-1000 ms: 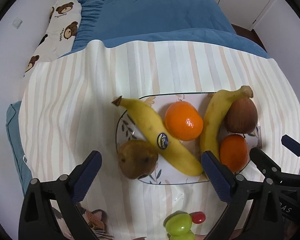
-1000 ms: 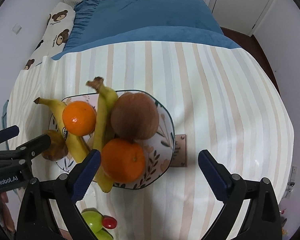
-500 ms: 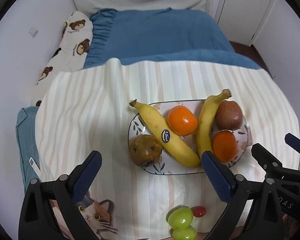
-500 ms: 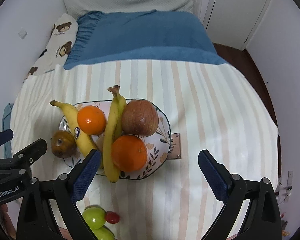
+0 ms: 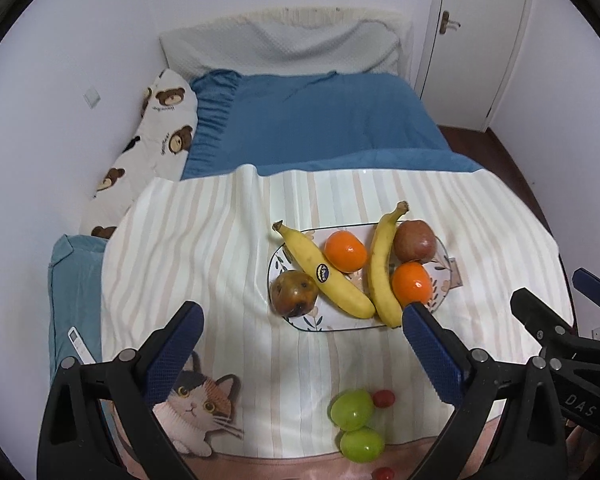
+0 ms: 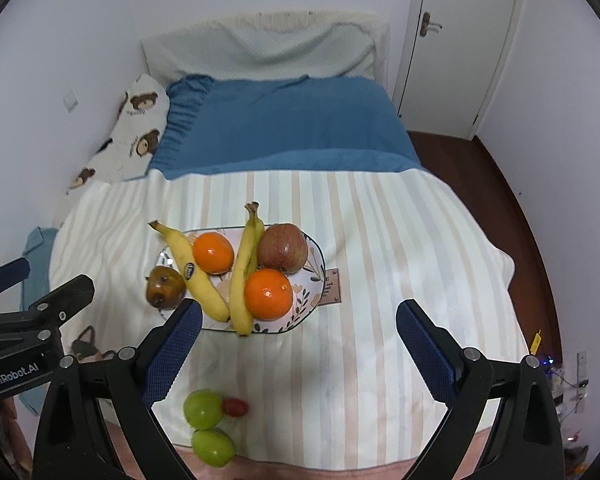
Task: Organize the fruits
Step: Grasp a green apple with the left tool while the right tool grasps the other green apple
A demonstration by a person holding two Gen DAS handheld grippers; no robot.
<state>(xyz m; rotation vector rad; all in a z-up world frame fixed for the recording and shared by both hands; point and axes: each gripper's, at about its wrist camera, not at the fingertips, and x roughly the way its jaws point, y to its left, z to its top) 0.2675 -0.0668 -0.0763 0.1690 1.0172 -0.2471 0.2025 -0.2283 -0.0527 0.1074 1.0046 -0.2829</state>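
An oval patterned plate (image 5: 296, 322) (image 6: 314, 280) lies on the striped cloth. It holds two bananas (image 5: 324, 274) (image 5: 382, 264), two oranges (image 5: 345, 251) (image 5: 412, 284), a red apple (image 5: 415, 241) (image 6: 282, 247) and a brown spotted pear (image 5: 293, 293) (image 6: 165, 287) at its left rim. Two green fruits (image 5: 352, 409) (image 5: 362, 445) and a small red tomato (image 5: 384, 398) (image 6: 235, 407) lie on the cloth nearer me. My left gripper (image 5: 298, 356) and right gripper (image 6: 298, 354) both hang open above the cloth, well back from the plate, holding nothing.
The cloth (image 5: 204, 248) covers the foot of a bed with a blue blanket (image 5: 312, 120), a bear-print pillow (image 5: 156, 128) and a white headboard cushion. A white remote (image 5: 80, 346) lies at the left. A door (image 6: 456, 40) and dark floor are to the right.
Both grippers have pulled back and up from the plate, so the fruit looks smaller and more of the bed and room shows. The fruit has not moved.
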